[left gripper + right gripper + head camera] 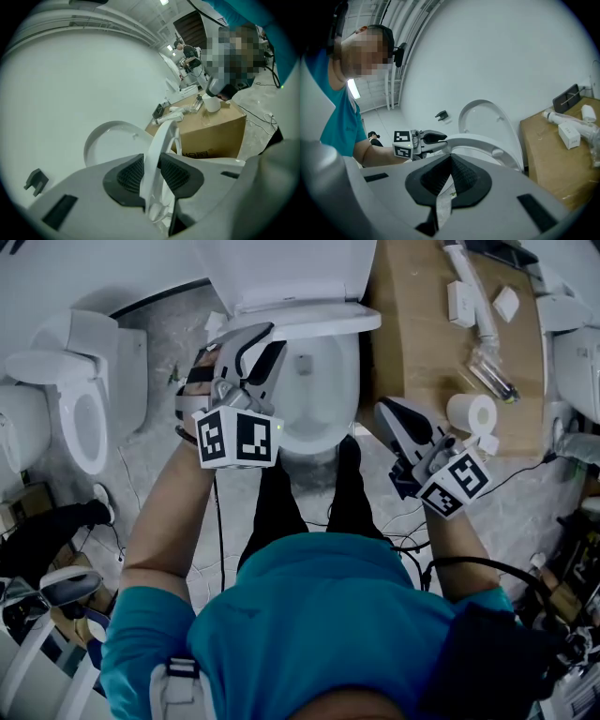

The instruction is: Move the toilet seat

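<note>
One tong has it: my left gripper [152,164] pinches the left rim of the toilet seat [165,133], tilted above the bowl [314,404] with its hinge at the far end, while my right gripper [450,164] hangs closed and empty alongside.

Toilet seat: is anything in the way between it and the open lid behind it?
No, nothing visible. The left tongs pinch the toilet seat by its rim, and the space between it and the lid looks free.
</note>
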The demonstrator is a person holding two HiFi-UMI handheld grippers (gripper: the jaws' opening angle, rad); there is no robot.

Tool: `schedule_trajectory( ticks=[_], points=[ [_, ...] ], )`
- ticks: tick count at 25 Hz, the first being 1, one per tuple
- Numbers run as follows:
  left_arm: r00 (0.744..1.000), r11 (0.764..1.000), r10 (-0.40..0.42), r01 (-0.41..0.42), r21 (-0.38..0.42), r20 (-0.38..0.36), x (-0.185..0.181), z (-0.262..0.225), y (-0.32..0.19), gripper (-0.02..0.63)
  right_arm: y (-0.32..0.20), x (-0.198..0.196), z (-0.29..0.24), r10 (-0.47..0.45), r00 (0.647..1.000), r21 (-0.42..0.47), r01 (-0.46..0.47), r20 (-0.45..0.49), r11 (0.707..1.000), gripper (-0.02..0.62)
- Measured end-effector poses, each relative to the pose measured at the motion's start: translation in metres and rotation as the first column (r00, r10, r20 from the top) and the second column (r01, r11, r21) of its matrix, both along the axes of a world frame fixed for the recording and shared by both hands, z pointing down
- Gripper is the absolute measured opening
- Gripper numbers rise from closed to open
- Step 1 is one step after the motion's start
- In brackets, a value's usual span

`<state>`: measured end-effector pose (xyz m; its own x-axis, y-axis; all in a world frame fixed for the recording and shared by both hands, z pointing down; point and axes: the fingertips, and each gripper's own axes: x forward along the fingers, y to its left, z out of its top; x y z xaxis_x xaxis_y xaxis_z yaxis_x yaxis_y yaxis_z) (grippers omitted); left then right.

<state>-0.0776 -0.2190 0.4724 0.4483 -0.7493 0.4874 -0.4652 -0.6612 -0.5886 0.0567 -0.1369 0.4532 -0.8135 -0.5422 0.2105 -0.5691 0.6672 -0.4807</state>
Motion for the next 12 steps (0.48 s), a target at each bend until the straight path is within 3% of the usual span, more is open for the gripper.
schedule_trajectory(
  ticks=[12],
  points=[
    [0.999, 0.999, -0.039, 0.038, 0.033, 0.019, -0.007, -0.012, -0.043, 0.106, -0.006, -0.006, 0.001, -0.004, 1.000, 0.018, 0.004, -0.004, 1.000, -0.002]
  ],
)
